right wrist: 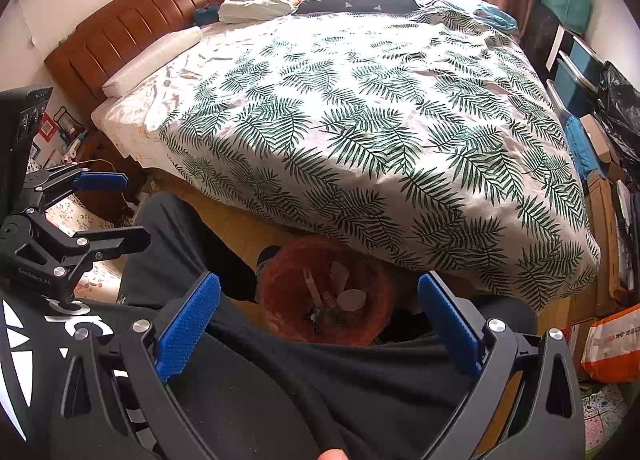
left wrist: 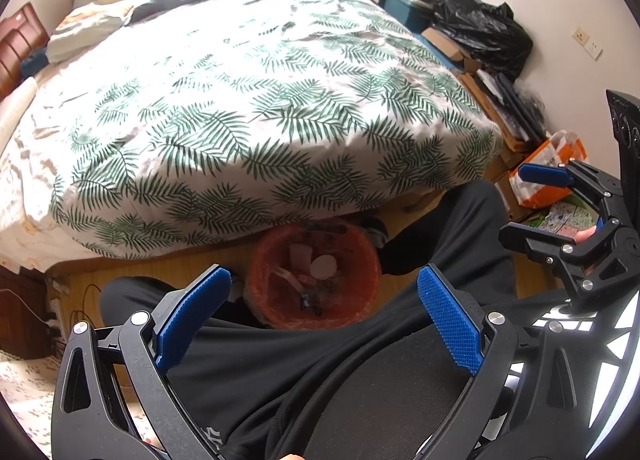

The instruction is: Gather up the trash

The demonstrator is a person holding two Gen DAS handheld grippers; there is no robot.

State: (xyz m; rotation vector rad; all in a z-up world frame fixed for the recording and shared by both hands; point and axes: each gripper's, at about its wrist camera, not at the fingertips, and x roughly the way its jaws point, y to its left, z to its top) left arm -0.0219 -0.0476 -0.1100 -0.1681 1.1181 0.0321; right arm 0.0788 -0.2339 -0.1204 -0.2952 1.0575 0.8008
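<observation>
Trash lay already gathered in the orange bin (left wrist: 312,280), which stood on the wooden floor at the foot-side edge of the bed (left wrist: 256,108), partly tucked under the overhang of the fern-print duvet and between the seated person's black-trousered legs (left wrist: 452,228). Inside the bin were a white cup, a pale round lid and some dark scraps; no loose litter could be made out on the floor near the bin or on the duvet above it. The left hand-held gripper (left wrist: 324,312) hovered above the bin with its blue pads spread wide and nothing between them, and the right hand-held gripper (right wrist: 320,320) hung likewise, released and empty, just to the bin's right. The likeliest trouble, as I judged it, was the bin itself: its thin liner looked soft, so a pinch on the rim could crumple or tip it and spill the contents. The duvet edge hanging over the bin's far rim might also snag a finger, and the two tools, close together over the bin, could knock one another.
</observation>
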